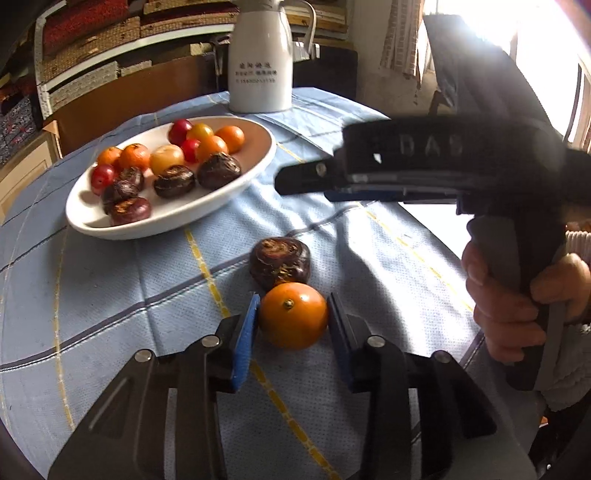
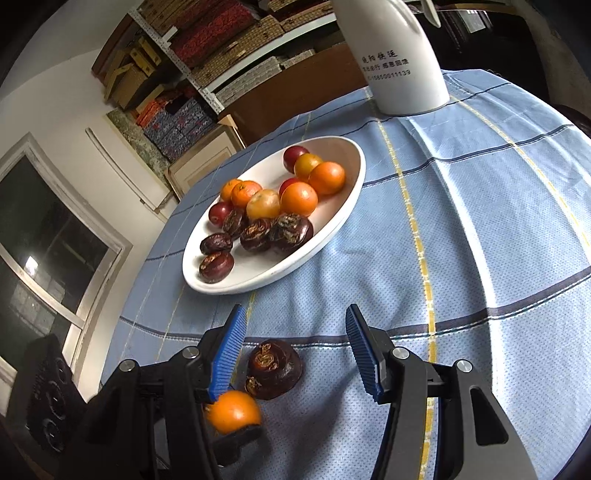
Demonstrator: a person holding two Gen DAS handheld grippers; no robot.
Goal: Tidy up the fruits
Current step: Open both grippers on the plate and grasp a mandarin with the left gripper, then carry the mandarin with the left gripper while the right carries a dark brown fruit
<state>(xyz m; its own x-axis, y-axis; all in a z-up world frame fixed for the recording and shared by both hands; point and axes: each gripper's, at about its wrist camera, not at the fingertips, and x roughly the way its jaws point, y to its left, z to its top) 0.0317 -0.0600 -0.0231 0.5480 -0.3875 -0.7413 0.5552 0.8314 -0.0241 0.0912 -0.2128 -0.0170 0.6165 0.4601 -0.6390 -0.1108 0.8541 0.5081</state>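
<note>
Left wrist view shows the left gripper (image 1: 293,325) closed on a small orange (image 1: 293,320), a blue pad pressed to either side of it. The orange is round with no clear long axis; its stem nub faces up and slightly toward the camera. It sits low over the blue checked tablecloth (image 1: 110,302). Touching it on the far side lies a dark water chestnut (image 1: 279,261), a squat, flattened bulb with its scarred top tilted up and to the left. Farther left stands a white oval plate (image 1: 236,192), its long axis running from near left to far right, holding small oranges, red and yellow plum-like fruit and five more water chestnuts along the near edge. Beyond it stands a white thermos jug (image 1: 260,62) with printed characters. At the right, a hand (image 1: 517,299) grips the handle of the right gripper (image 1: 295,181), seen side-on with its fingers pointing toward the plate.

Right wrist view alone shows that gripper's (image 2: 295,350) jaws standing apart with nothing pressed between them; the loose water chestnut (image 2: 275,369) lies below the gap, nearer the left pad. The orange (image 2: 233,410) appears at the lower left, partly hidden behind that finger. Only this view takes in a window (image 2: 55,240) and stacked boxes on shelves (image 2: 221,33).
</note>
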